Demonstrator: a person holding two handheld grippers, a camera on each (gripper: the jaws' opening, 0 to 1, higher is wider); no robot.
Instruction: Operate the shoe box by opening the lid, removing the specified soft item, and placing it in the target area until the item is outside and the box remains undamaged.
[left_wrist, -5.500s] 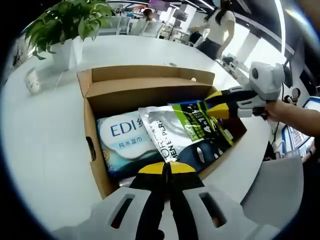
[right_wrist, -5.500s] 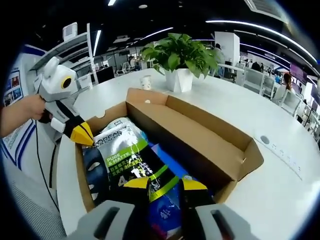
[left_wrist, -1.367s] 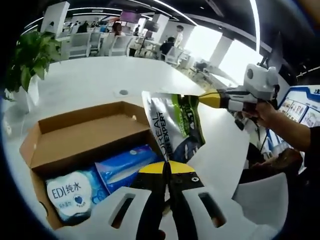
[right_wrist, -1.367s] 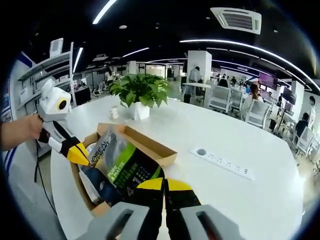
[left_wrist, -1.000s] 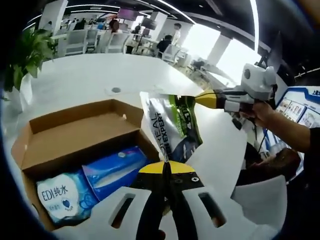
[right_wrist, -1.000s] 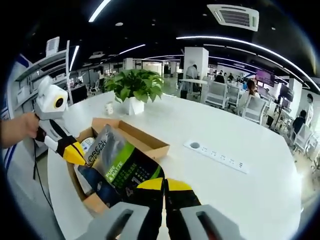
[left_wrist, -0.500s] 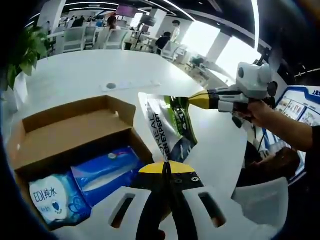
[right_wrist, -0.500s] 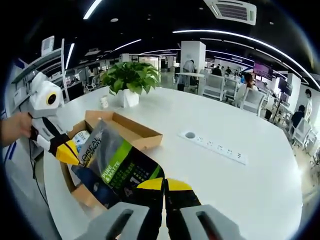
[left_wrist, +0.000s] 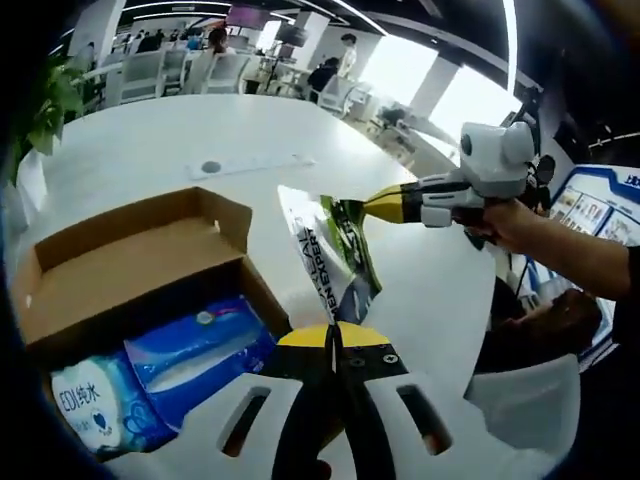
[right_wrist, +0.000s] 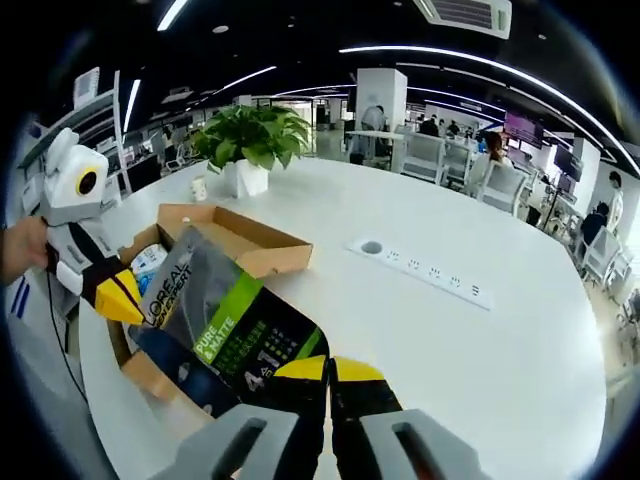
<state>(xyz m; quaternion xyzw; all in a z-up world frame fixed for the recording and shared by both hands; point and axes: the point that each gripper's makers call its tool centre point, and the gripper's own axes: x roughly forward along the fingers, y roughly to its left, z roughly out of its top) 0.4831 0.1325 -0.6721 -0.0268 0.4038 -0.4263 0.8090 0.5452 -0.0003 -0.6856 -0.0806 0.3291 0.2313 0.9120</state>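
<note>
A silver, green and black L'Oreal pouch (left_wrist: 335, 255) hangs in the air between both grippers, clear of the open cardboard shoe box (left_wrist: 120, 262). My left gripper (left_wrist: 335, 338) is shut on the pouch's near corner. My right gripper (left_wrist: 372, 203), held by a hand at the right, is shut on its far corner. In the right gripper view the pouch (right_wrist: 235, 325) stretches from my right gripper (right_wrist: 330, 368) to the left gripper (right_wrist: 120, 287), partly over the box (right_wrist: 235, 238). A blue wipes pack (left_wrist: 200, 345) and an EDI pack (left_wrist: 85, 400) lie in the box.
The box stands on a large white round table (right_wrist: 480, 340). A power strip (right_wrist: 420, 270) is set into the table beyond the box, and a potted plant (right_wrist: 250, 135) and a small cup (right_wrist: 201, 188) stand behind it. People and chairs fill the office behind.
The pouch, which lay in the box 5.5 s ago, is lifted out and held by both grippers. Over the last second it has drifted further off the box toward the bare table.
</note>
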